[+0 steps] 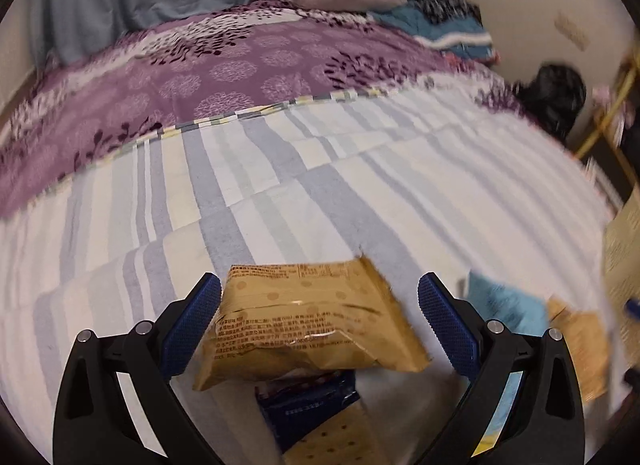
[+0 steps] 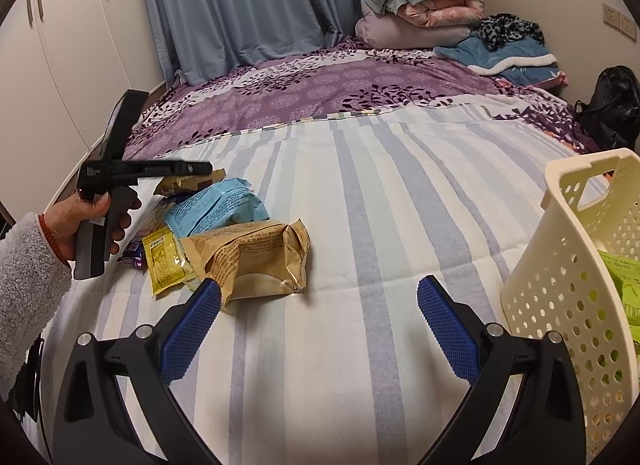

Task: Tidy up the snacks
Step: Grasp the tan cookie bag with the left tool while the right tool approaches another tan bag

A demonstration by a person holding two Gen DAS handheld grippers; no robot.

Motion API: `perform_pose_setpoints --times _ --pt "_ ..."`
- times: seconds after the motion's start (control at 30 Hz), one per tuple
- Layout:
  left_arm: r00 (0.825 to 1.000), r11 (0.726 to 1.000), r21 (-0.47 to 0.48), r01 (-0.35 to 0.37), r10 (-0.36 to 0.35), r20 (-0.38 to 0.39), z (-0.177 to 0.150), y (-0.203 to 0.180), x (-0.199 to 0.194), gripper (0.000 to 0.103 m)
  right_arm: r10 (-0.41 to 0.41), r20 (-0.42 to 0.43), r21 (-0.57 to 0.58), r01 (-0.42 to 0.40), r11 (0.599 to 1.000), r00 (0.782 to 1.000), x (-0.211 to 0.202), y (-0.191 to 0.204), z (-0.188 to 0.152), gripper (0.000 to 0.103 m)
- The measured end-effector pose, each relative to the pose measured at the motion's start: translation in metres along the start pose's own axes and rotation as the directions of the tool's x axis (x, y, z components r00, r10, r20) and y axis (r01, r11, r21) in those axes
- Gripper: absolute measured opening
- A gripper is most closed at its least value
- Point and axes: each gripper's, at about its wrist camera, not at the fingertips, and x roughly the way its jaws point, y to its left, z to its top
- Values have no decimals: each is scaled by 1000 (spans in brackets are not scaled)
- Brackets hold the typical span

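While the left gripper (image 1: 319,319) hovers over the snack pile, its blue pads (image 1: 192,323) stand spread wide, with a tan snack packet (image 1: 308,325) lying between them; the near pad touches or nearly touches the packet's edge, the far pad is clear of it, so nothing is pinched yet. Just below the packet, toward the tool's base, sits a dark blue packet (image 1: 308,405), and beyond the far pad a light blue packet (image 1: 508,305) rests on the striped bedcover (image 1: 320,185). To do this step well, I judge the jaws should centre over the tan packet's bulk and close gently, since the crinkled foil could slip or drag its neighbours.

From the right wrist view, the right gripper (image 2: 319,319) is likewise spread and holds nothing, poised low over bare bedcover. Ahead and to its left lies the pile: a tan bag (image 2: 256,257), a yellow packet (image 2: 164,261), a light blue one. A hand (image 2: 86,221) in a fleecy sleeve (image 2: 28,285) grips the other tool's handle, levelled over the pile. Close on the right stands the cream perforated basket (image 2: 568,285), a green packet (image 2: 624,285) already inside.
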Motion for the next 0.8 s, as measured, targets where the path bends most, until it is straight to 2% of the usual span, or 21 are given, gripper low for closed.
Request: perform_pose_setpoints --times 0.1,0.27,0.47,0.53,0.6,0.8 --pt "998 999 40 0 2 -62 -6 -1 13 100 1 0 -11 -1 1000 1000 3 2 2 98" --pt "998 997 -67 31 -34 -47 -9 18 15 100 -1 -2 -12 1 1000 1000 7 4 6 98" --pt "998 995 -86 47 -50 -30 -8 19 13 100 17 -3 -40 -17 999 1000 18 13 13 98" --pt "998 993 -101 54 -57 -21 -9 21 11 97 38 -7 -59 -38 998 999 25 18 17 98" --pt "998 992 -109 59 -60 -10 -9 23 9 89 69 -9 -81 -70 994 998 30 25 20 98" --pt "997 991 -111 77 -75 20 -13 26 0 85 108 -47 -168 -115 979 993 52 43 24 98"
